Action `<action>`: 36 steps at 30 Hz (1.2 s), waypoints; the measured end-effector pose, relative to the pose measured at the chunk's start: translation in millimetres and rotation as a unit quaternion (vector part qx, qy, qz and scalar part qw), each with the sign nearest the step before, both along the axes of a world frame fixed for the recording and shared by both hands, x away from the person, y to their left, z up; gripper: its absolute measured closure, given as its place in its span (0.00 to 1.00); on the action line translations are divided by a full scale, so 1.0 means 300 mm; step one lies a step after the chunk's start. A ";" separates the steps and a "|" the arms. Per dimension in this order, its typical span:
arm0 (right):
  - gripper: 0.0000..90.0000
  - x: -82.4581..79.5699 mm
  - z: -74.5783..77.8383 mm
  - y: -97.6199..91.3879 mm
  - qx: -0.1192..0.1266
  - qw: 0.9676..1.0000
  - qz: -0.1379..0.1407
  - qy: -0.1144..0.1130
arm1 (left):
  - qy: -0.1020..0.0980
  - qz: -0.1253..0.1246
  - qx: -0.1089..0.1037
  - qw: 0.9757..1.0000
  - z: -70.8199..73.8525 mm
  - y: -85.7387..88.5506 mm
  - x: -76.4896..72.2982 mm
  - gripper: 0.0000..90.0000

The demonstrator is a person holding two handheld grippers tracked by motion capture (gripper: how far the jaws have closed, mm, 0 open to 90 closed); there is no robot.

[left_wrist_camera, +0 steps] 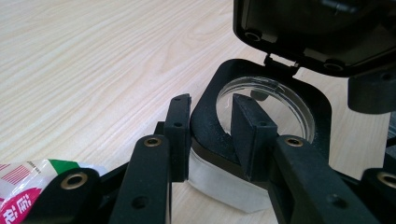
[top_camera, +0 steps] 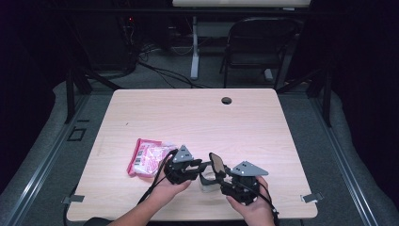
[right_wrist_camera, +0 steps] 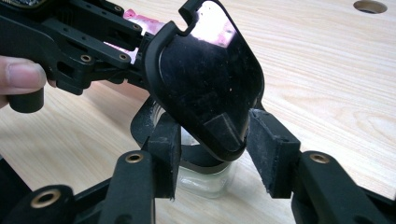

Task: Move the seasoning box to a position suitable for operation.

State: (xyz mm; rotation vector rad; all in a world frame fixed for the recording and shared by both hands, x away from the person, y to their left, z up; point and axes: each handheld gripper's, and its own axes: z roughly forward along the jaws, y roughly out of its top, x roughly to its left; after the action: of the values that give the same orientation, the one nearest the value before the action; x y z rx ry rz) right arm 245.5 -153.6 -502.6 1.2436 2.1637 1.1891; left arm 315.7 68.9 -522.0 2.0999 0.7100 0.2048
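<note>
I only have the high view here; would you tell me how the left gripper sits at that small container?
Observer: The left gripper straddles the black rim of the container: one jaw outside, one inside the round opening.
Operator: Thank you. Is the lid open?
Observer: Yes. The lid stands tilted up, its lower end between the jaws of the right gripper, which do not look pressed on it.
Operator: And the container's body?
Observer: It has clear walls under the black top and rests on the table.
</note>
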 end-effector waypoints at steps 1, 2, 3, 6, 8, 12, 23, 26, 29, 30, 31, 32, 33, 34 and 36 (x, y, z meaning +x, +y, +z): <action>0.62 0.000 0.000 0.000 0.000 1.000 0.000 0.000 | 0.000 0.000 0.000 1.000 0.000 0.000 0.000 0.77; 0.62 -0.001 0.001 -0.003 0.001 1.000 -0.001 -0.001 | 0.000 0.000 -0.001 1.000 -0.001 0.000 0.000 0.77; 0.63 -0.002 0.004 -0.008 0.001 1.000 -0.004 -0.001 | -0.004 0.005 -0.001 1.000 -0.002 -0.001 0.000 0.77; 0.67 -0.004 0.007 -0.017 0.002 1.000 -0.010 -0.004 | -0.002 0.000 -0.003 1.000 -0.003 0.000 0.001 0.77; 0.70 -0.007 0.008 -0.023 0.006 1.000 -0.013 -0.007 | -0.004 0.000 -0.005 1.000 -0.004 -0.002 0.001 0.77; 0.77 -0.012 0.012 -0.035 0.009 1.000 -0.016 -0.008 | -0.004 -0.002 -0.004 1.000 -0.005 -0.002 0.002 0.77; 0.89 -0.006 0.005 -0.105 0.049 0.998 -0.030 0.022 | -0.007 -0.002 -0.005 1.000 -0.007 -0.004 0.002 0.77; 0.89 -0.004 0.004 -0.106 0.053 0.998 -0.031 0.022 | -0.007 -0.002 -0.005 1.000 -0.007 -0.004 0.001 0.77; 0.90 -0.004 0.005 -0.106 0.052 0.998 -0.034 0.024 | -0.007 -0.002 -0.006 1.000 -0.007 -0.002 0.001 0.77; 0.90 -0.003 0.004 -0.105 0.052 0.998 -0.036 0.023 | -0.006 -0.001 -0.006 1.000 -0.007 -0.001 0.001 0.77; 0.90 -0.001 0.004 -0.104 0.054 0.998 -0.037 0.022 | -0.003 0.001 -0.009 1.000 -0.007 0.000 0.000 0.76; 0.90 0.000 0.004 -0.104 0.054 0.998 -0.039 0.021 | -0.006 0.004 -0.010 1.000 -0.005 0.004 0.000 0.77; 0.90 0.000 0.004 -0.104 0.054 0.998 -0.039 0.021 | -0.006 0.004 -0.010 1.000 -0.005 0.004 0.000 0.80; 0.91 0.002 0.004 -0.104 0.053 0.998 -0.040 0.021 | -0.003 0.002 -0.016 1.000 -0.004 0.008 0.001 0.80; 0.92 0.009 0.004 -0.104 0.056 0.997 -0.044 0.021 | -0.003 0.000 -0.019 1.000 -0.004 0.014 0.002 0.81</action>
State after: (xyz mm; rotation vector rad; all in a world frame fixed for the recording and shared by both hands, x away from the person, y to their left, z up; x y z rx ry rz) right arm 248.2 -184.7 -501.5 1.4076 2.0726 1.2734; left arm 316.2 73.1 -523.2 2.0621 0.7066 0.1955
